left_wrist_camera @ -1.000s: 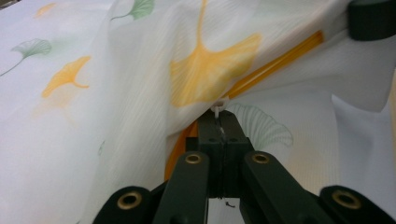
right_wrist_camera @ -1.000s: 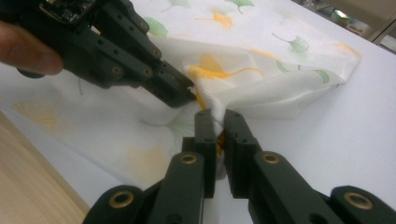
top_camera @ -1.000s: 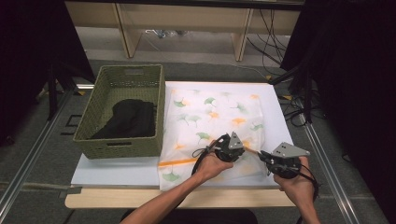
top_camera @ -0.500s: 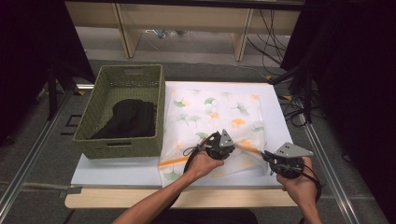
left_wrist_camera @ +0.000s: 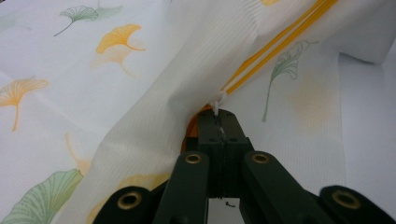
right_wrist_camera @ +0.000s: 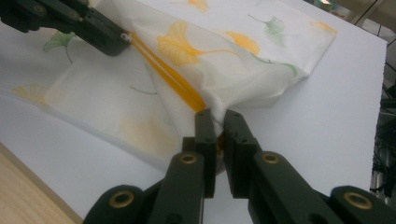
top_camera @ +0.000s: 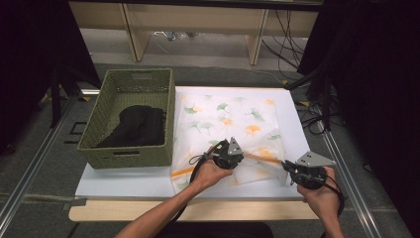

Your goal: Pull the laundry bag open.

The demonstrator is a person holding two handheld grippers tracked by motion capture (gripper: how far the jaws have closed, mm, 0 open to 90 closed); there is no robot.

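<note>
Your left gripper [top_camera: 236,157] sits mid-counter, jaws pressed together on the small white zipper pull [left_wrist_camera: 218,100] of the ginkgo-print pillowcase [top_camera: 233,119]. In the left gripper view the pull is nipped right at the jaw tips, w/ the orange zipper [left_wrist_camera: 275,49] running up and away from them.

Your right gripper [top_camera: 286,167] holds near the counter's front right, jaws nearly closed, pinching the pillowcase's corner at the zipper's end; a thin gap shows betw. the jaws in the right gripper view, fabric bunched inside it. From there the zipper stretches taut across to the left gripper [right_wrist_camera: 116,44], seen farther off at upper left.

The pillowcase lies spread on the white board [top_camera: 124,181] that tops the counter [top_camera: 99,210], right of centre, its near edge lifted and creased betw. the two grippers. Green and orange leaf prints cover it.

Just left of the pillowcase stands a green woven basket [top_camera: 126,157], its right wall touching or all but touching the fabric's edge; can't tell which. Dark clothing [top_camera: 136,126] lies heaped inside. The basket stands apart from both grippers, w/ nothing betw. them along the zipper line.

Beyond the counter: wooden frame legs [top_camera: 130,25], loose black cables [top_camera: 289,47] on the floor at right, and metal rails [top_camera: 34,163] flanking the counter on both sides.
</note>
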